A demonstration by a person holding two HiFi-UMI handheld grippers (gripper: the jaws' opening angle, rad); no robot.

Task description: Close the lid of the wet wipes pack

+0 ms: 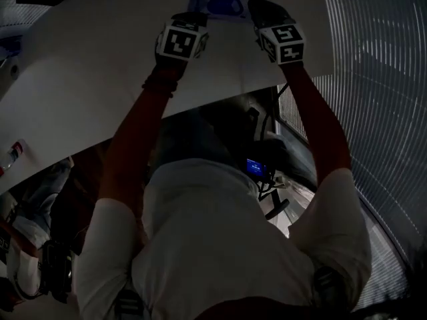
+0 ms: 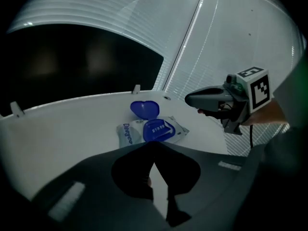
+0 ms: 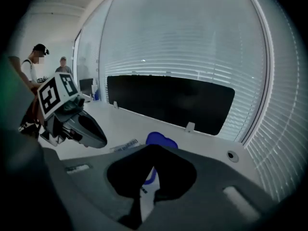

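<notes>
Dim white counter [image 1: 100, 52] beneath slatted window blinds [image 2: 231, 42].
Just ahead of both grippers lies a soft, light white plastic wet wipes pack [image 2: 129, 134]. Its stiff blue hinged lid [image 2: 144, 109] stands flipped open and is probably best pressed down near its rim. Left gripper [image 2: 154, 150] and right gripper [image 3: 153, 150] are pressed together, empty.

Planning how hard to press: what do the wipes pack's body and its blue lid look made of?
Pack body: looks like soft plastic film, white and printed, lying slightly wrinkled. Blue lid: probably rigid moulded plastic, smooth with a faint sheen; flipped open, it holds its shape behind the blue frame.
</notes>
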